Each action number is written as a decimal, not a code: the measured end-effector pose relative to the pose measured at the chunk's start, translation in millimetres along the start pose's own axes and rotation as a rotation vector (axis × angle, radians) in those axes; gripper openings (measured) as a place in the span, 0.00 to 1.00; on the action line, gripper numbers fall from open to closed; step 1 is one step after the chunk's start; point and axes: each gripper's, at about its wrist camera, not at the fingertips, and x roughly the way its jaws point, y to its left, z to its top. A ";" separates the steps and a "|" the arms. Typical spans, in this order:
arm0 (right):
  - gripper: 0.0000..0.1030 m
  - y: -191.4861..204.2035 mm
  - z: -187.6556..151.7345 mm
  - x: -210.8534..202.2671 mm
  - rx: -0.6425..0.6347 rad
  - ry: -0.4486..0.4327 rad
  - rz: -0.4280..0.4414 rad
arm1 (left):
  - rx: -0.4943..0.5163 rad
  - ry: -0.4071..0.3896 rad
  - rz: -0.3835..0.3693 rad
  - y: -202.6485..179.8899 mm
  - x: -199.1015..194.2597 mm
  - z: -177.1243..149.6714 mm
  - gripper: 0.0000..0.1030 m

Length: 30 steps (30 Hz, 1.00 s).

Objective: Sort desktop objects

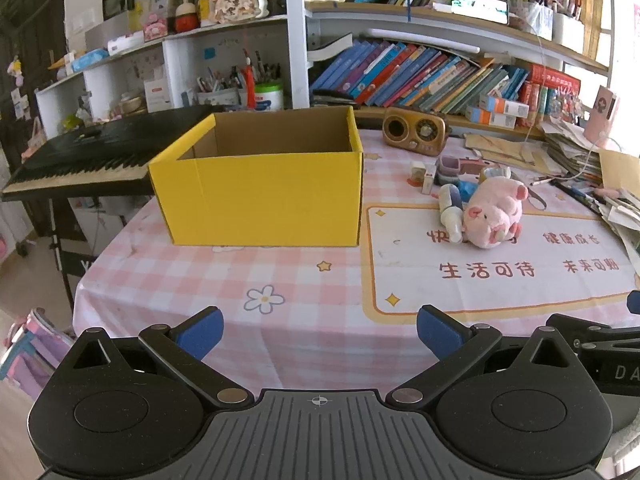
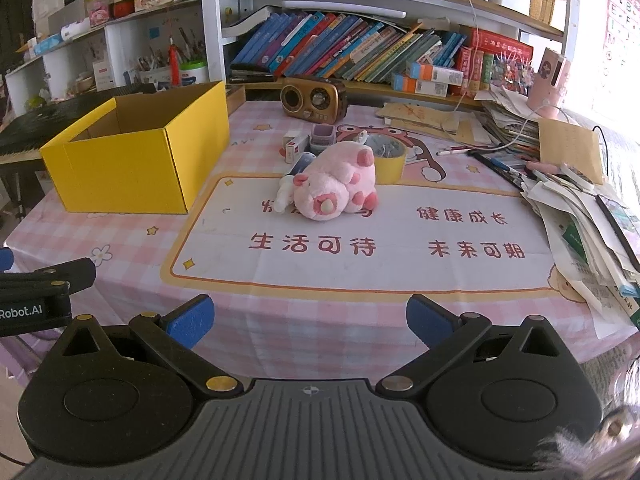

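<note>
Across the left wrist view, the left claw [image 1: 319, 332] is seen spread wide and empty above a counter [image 1: 304, 280] covered in pink checked cloth. An open yellow cardboard box [image 1: 260, 184] is set at centre, a fluffy pink plush pig [image 1: 496, 212] lying well to its right against a white plastic bottle [image 1: 450, 210]. A black keyboard [image 1: 80, 160] is shown only here.

From the right wrist view, the right claw [image 2: 310, 318] is likewise wide and empty. A yellow tape roll [image 2: 390, 160] touching the pig is plainly seen only here.

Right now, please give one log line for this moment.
left hand-held gripper open | right hand-held gripper open | pink plush pig on table | yellow box empty
</note>
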 end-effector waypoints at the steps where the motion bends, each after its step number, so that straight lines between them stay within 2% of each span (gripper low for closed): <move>1: 1.00 -0.4 0.4 0.1 -0.002 0.000 0.002 | -0.002 0.001 0.003 -0.3 0.1 0.2 1.00; 11: 1.00 -7.2 6.6 9.6 -0.011 0.013 0.020 | -0.011 0.016 0.015 -6.9 5.7 3.5 1.00; 30: 1.00 -42.7 24.3 40.2 0.002 0.054 0.018 | 0.002 0.063 0.008 -42.8 36.5 22.3 1.00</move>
